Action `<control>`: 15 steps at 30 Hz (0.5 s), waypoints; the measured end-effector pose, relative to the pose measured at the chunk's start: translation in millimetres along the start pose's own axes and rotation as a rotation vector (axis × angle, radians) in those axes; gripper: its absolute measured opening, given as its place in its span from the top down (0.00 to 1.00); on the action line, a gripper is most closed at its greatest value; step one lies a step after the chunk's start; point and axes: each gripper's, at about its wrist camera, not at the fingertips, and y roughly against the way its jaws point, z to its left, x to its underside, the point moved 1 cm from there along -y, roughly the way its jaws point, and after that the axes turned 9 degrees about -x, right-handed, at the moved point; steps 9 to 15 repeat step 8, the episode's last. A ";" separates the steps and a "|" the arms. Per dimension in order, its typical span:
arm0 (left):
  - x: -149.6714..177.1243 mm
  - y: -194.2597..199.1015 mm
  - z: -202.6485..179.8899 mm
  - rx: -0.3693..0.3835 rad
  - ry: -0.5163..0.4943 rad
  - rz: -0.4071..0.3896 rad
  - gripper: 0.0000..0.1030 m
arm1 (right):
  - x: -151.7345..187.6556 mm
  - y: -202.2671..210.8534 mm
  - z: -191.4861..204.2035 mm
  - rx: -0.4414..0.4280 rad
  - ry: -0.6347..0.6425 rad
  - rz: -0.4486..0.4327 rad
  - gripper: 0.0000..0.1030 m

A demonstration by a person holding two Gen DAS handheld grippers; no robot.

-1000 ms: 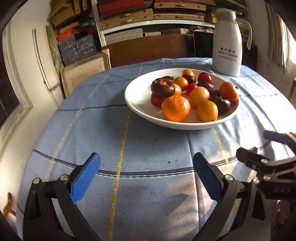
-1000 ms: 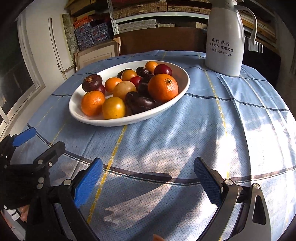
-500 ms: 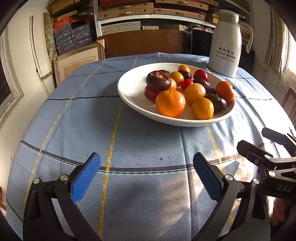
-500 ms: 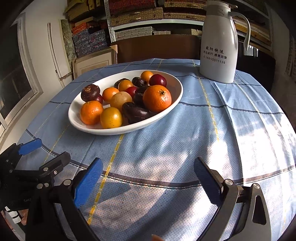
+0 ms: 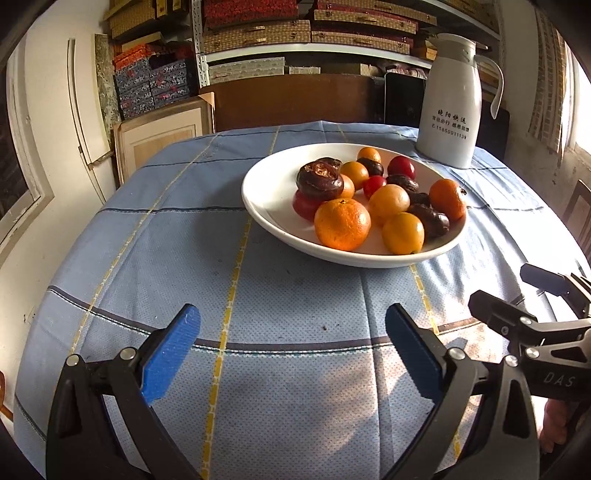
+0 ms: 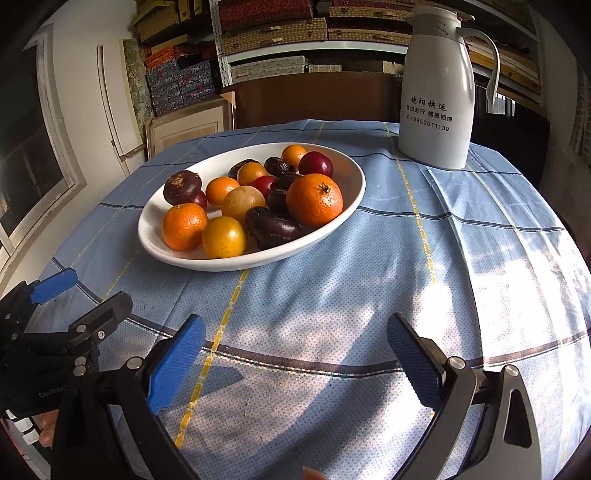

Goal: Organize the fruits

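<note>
**Fruit bowl on a blue tablecloth, both grippers spread and empty**

A storeroom with shelves of woven boxes (image 5: 258, 33) backs a table under a blue checked tablecloth (image 5: 184, 266).

Left wrist view: the white bowl (image 5: 266, 206) sits ahead and to the right, piled with fruit. A large mandarin (image 5: 342, 223) lies nearest, with a dark wrinkled fruit (image 5: 320, 179), perhaps a passion fruit, behind it. A white thermos jug (image 5: 450, 107) stands beyond the bowl. The left gripper (image 5: 291, 350) hangs released over bare cloth, well short of the bowl. The right gripper (image 5: 524, 295) shows only partly at the right edge.

Right wrist view: the bowl (image 6: 351, 192) lies ahead to the left and the jug (image 6: 436, 92) far right. A second mandarin (image 6: 314, 199) with its stem is clear here. The right gripper (image 6: 295, 350) is spread wide, holding nothing. The left gripper (image 6: 85, 295) crosses the lower left corner.
</note>
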 end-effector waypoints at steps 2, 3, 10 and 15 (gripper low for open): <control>-0.9 -2.1 0.1 0.011 0.001 0.014 0.04 | -0.1 0.0 -0.1 -0.001 0.000 -0.001 0.04; -1.0 -3.0 0.6 0.012 0.006 0.021 0.04 | -0.2 0.1 0.0 -0.001 0.000 -0.001 0.04; -1.7 -5.7 5.1 0.004 0.026 0.031 0.04 | -0.2 -0.1 -0.4 -0.001 0.001 0.000 0.04; -1.7 -5.7 5.1 0.004 0.026 0.031 0.04 | -0.2 -0.1 -0.4 -0.001 0.001 0.000 0.04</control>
